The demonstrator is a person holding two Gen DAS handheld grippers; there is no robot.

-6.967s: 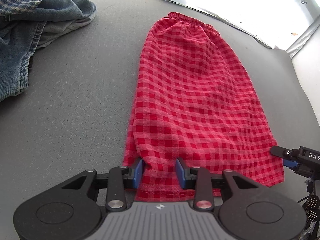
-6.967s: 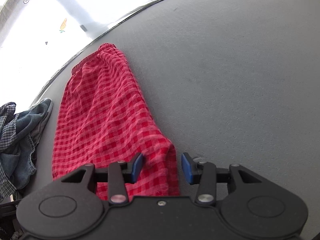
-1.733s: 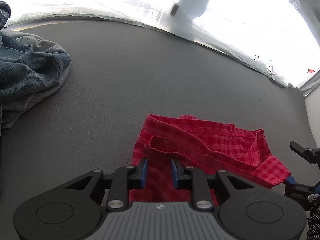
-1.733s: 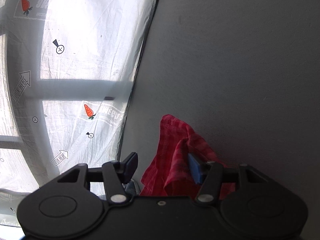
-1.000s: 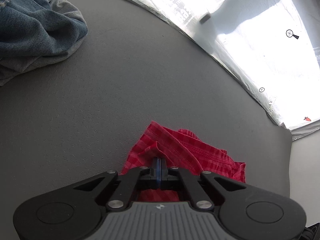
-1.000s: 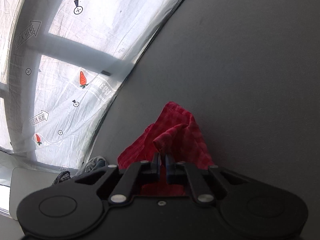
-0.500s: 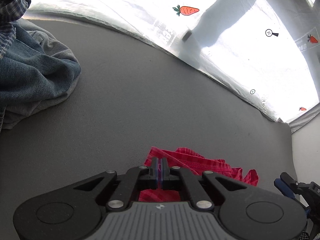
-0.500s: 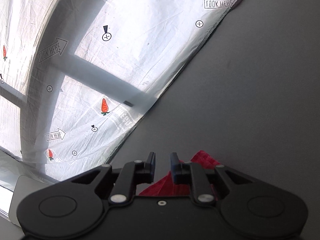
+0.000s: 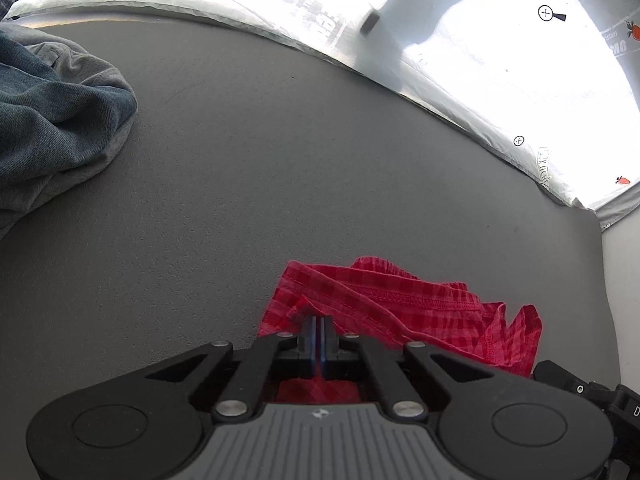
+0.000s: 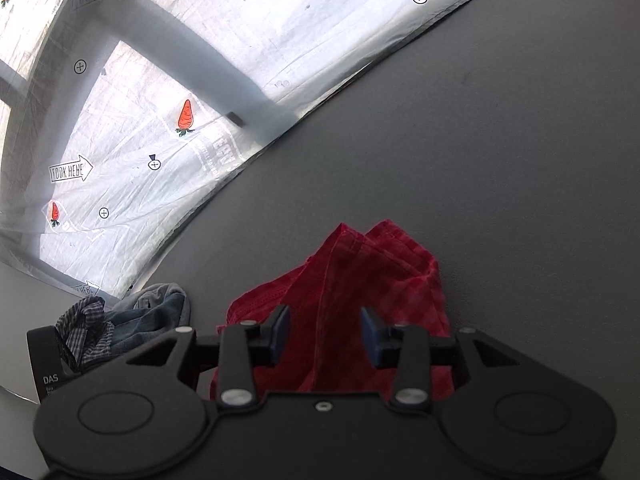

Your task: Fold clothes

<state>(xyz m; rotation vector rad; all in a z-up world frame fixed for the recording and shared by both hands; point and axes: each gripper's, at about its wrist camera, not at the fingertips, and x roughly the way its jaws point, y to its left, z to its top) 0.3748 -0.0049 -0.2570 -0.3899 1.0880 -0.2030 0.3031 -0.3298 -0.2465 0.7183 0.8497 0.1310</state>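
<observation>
The red checked garment (image 9: pixel 400 304) lies bunched and folded over on the grey table (image 9: pixel 280 152). My left gripper (image 9: pixel 317 326) is shut on its near left corner, with cloth pinched between the blue pads. In the right wrist view the same red garment (image 10: pixel 360 280) lies just ahead of and under my right gripper (image 10: pixel 325 332), which is open, its blue pads (image 10: pixel 280 330) standing on either side of the cloth without gripping it.
A pile of blue jeans and grey clothes (image 9: pixel 52 112) lies at the table's left; it also shows in the right wrist view (image 10: pixel 132 320). A white sheet printed with carrots (image 9: pixel 480 60) borders the table's far edge. The right gripper's body (image 9: pixel 592 392) shows at lower right.
My right gripper has opened and let go of the red cloth, which now lies lower on the table. My left gripper stays shut on its corner.
</observation>
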